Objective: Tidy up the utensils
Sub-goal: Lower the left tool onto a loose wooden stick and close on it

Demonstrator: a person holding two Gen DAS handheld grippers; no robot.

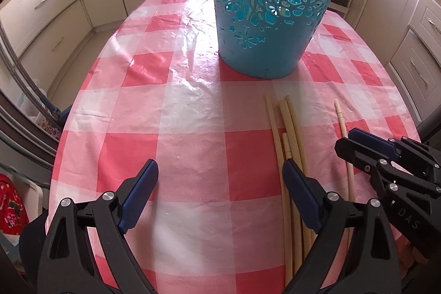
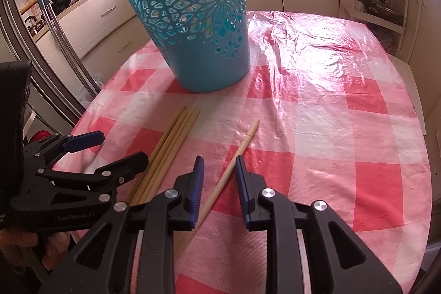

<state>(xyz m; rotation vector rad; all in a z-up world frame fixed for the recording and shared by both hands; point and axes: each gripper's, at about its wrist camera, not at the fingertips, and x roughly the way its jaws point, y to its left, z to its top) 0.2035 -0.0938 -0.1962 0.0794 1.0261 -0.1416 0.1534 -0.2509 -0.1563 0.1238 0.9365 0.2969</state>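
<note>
Straddling lone chopstick — right claw

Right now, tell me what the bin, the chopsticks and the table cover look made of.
Blue bin: looks like moulded plastic, matte, with cut-out flower patterns letting light through.
Chopsticks: pale tan, matte sticks with ringed grooves near one end; likely bamboo or wood.
Table cover: thin plastic sheet by its look, glossy and crinkled, with bright glare on the pink checks.

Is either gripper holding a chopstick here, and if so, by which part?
Neither. The right gripper straddles the single chopstick near mid-length, jaws open, not clamped. The left gripper is open and empty beside the bundle.
</note>
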